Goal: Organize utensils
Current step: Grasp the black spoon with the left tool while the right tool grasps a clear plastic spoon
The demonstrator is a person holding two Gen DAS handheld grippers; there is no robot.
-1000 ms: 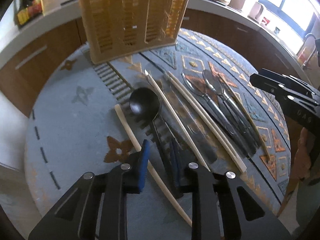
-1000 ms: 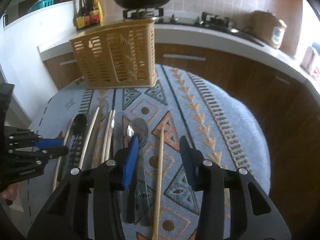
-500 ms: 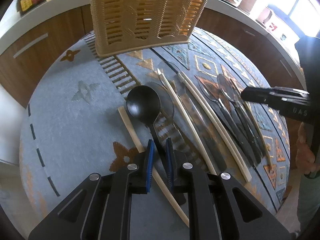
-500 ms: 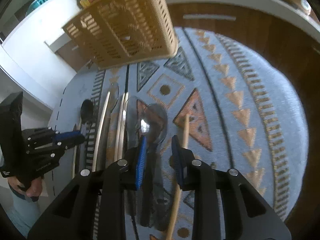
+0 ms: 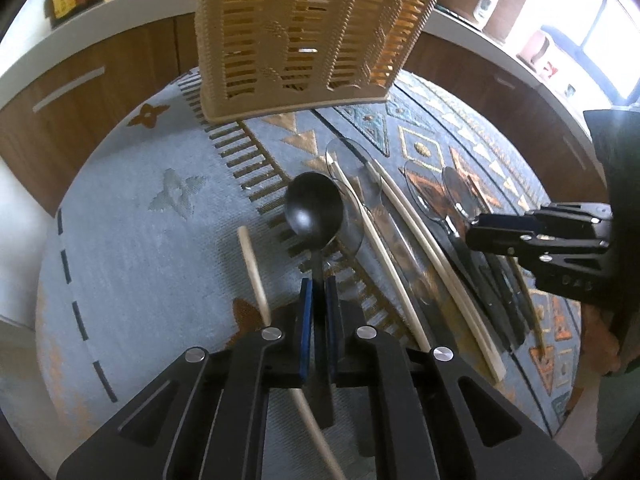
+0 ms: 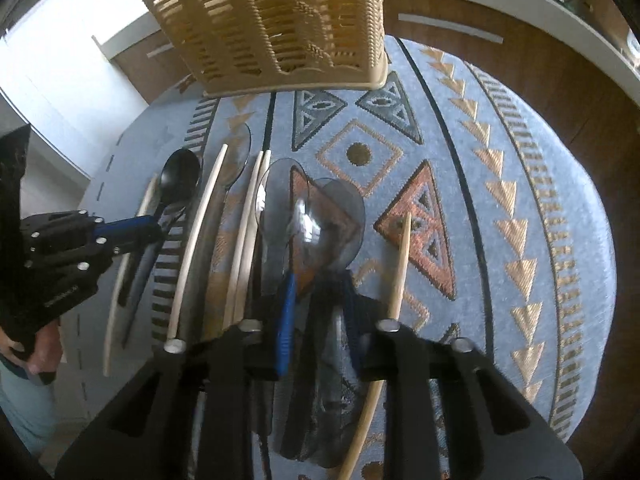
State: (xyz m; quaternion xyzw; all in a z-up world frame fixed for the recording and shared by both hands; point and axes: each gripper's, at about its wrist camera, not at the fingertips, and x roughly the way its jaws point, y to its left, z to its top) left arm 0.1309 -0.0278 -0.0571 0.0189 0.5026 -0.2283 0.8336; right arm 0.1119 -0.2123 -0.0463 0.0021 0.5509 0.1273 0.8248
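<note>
Black plastic spoon is what we've got in the left gripper right now: the blue-padded fingers are pinched narrow on its thin handle just behind the bowl, which looks raised a little off the cloth, though we can't say for sure. You can see the same grip from the right wrist view, with the left gripper coming in from the side and the black spoon poking out past it.

Over on our right side, the right gripper has closed in on the handle of a clear smoky spoon, whose bowl sits just ahead of the tips. A second clear spoon lies touching it on the left, partly overlapped. It's blurry there, so how firm the hold is we can't tell.

Everything else is lying in a row on the patterned blue tablecloth: pale wooden chopsticks between the spoons, one more chopstick just left of the black spoon, and another chopstick right beside the right gripper. The slotted tan utensil basket stands upright at the far edge of the table, well apart from the spoons.
</note>
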